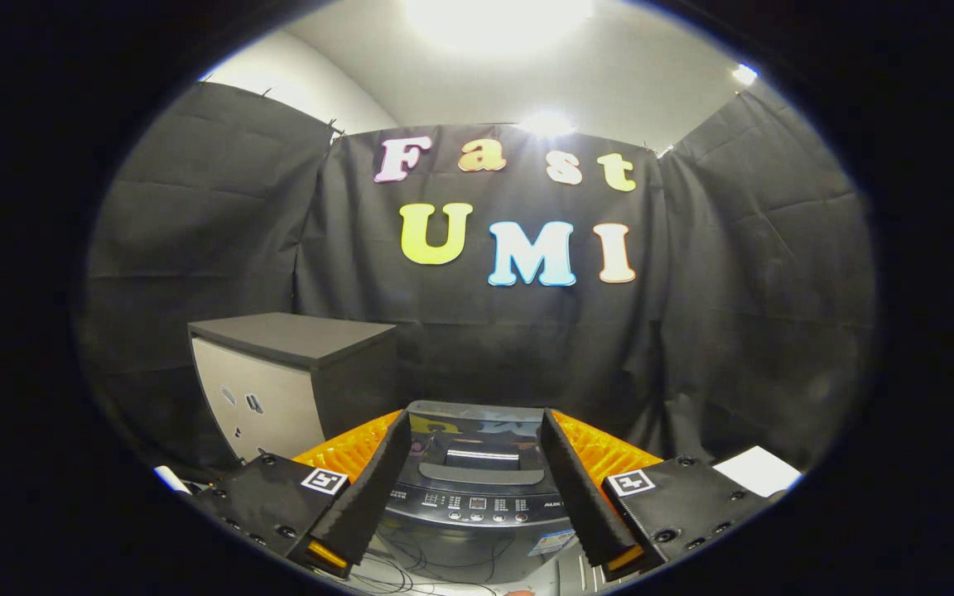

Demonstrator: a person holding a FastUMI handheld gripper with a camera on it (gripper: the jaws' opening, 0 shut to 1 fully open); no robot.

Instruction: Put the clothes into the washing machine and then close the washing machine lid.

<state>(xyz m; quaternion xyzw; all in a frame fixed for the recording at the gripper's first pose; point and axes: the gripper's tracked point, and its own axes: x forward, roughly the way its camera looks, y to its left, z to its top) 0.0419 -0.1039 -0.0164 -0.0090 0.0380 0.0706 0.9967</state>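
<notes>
Here we see the tongs [477, 430] released, fingers spread apart and gripping nothing; between and just beyond them sits the washing machine [477, 488], lid [477, 439] shut; a grey cabinet [295, 381] stands beside it, against the booth's wall.

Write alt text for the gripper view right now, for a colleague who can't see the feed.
The gripper hovers with its fingers spread open and holding nothing, framing a top-loading washing machine just ahead, its glossy lid closed. A grey cabinet stands beyond it to one side, against the booth's black cloth wall.
</notes>
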